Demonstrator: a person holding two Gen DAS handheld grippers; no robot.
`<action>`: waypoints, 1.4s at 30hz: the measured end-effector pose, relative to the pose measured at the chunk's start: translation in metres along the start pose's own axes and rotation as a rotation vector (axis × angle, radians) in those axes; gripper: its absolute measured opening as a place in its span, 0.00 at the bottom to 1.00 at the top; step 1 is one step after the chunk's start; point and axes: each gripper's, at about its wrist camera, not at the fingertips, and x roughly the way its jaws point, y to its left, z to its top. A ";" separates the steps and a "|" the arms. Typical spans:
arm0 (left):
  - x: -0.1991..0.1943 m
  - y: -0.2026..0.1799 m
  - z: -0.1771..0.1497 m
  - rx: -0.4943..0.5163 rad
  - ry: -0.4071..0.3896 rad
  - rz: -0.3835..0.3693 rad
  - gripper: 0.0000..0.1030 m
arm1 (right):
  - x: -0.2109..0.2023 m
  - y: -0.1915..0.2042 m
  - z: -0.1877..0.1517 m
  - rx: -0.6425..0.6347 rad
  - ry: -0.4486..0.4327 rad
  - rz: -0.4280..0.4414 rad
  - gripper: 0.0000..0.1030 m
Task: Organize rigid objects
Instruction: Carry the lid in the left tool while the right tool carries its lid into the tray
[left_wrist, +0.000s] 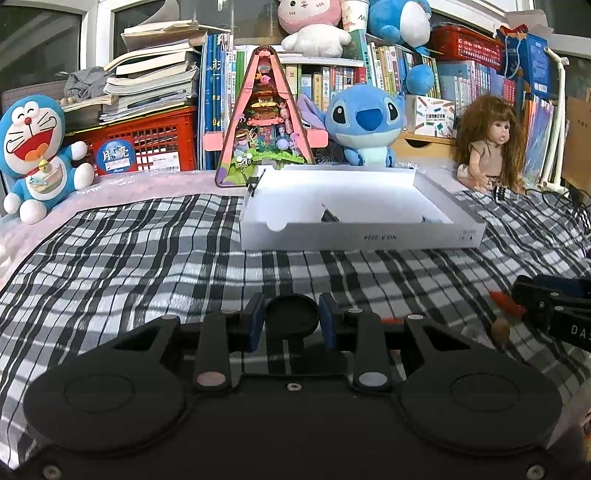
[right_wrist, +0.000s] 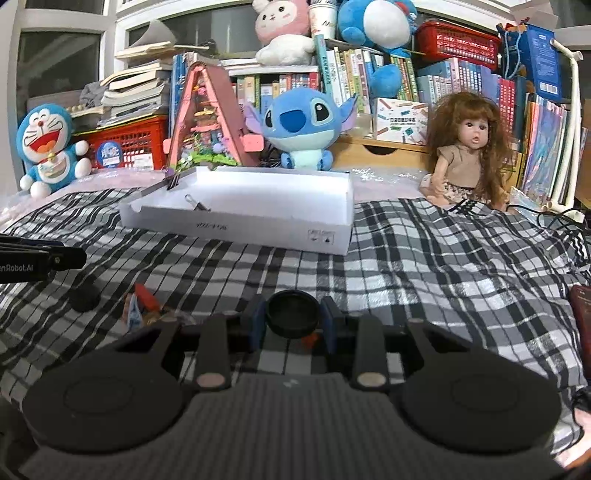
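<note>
Left wrist view first: left gripper (left_wrist: 291, 321) clamping a round black cap (left_wrist: 291, 318) between blue pads (left_wrist: 256, 322), holding it above the checked cloth (left_wrist: 147, 258); white box (left_wrist: 362, 236) sitting at twelve o'clock, well apart; orange pieces (left_wrist: 506, 303) lying at three o'clock by the other tool. Right wrist view: right gripper (right_wrist: 293, 319) squeezing a black ring-shaped lid (right_wrist: 293, 314), pads touching both sides; another black disc (right_wrist: 85, 296) resting at nine o'clock on the cloth. Judging both caps light, stiff, smooth-rimmed, likely slippery; gripping across the widest part of the rim, squarely, seeming safest.
</note>
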 end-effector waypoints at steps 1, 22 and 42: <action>0.002 0.000 0.003 -0.005 0.001 -0.003 0.29 | 0.001 -0.001 0.002 0.006 -0.001 -0.004 0.36; 0.029 0.012 0.044 -0.042 -0.001 0.012 0.29 | 0.020 -0.017 0.042 0.055 -0.019 -0.027 0.36; 0.089 0.015 0.082 -0.075 0.125 -0.094 0.29 | 0.065 -0.026 0.071 0.085 0.032 -0.007 0.36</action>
